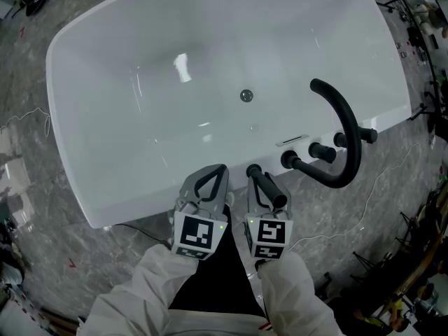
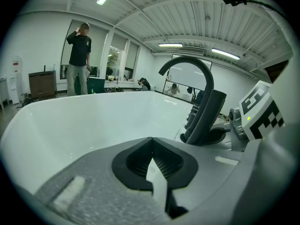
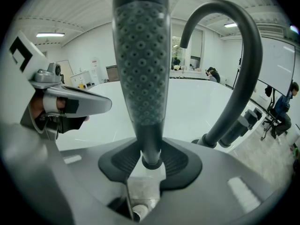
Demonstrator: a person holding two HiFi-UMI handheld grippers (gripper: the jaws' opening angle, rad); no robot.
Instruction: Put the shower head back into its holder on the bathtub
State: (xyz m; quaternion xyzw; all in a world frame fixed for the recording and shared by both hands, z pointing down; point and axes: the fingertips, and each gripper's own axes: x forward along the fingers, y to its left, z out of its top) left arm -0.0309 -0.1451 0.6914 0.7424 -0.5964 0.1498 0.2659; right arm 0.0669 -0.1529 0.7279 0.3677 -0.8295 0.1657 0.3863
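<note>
The black shower head [image 3: 140, 55] stands upright between my right gripper's [image 3: 151, 161] jaws, nozzle face toward the camera, the pads pressed on its thin handle. From above it is a short black bar [image 1: 268, 186] over the near rim of the white bathtub [image 1: 126, 68], inside my right gripper [image 1: 269, 191]. My left gripper [image 1: 210, 182] hovers just left of it over the same rim, jaws together and empty; its tips [image 2: 152, 161] meet. I cannot make out the holder. A pale hose end [image 3: 138, 214] shows below the right jaws.
A black curved spout [image 1: 350, 138] arches over the tub's right rim, with black knobs [image 1: 322, 151] at its foot. The drain [image 1: 246, 95] sits mid-tub. Grey marbled floor, cables and stands surround the tub. A person [image 2: 78, 60] stands far behind.
</note>
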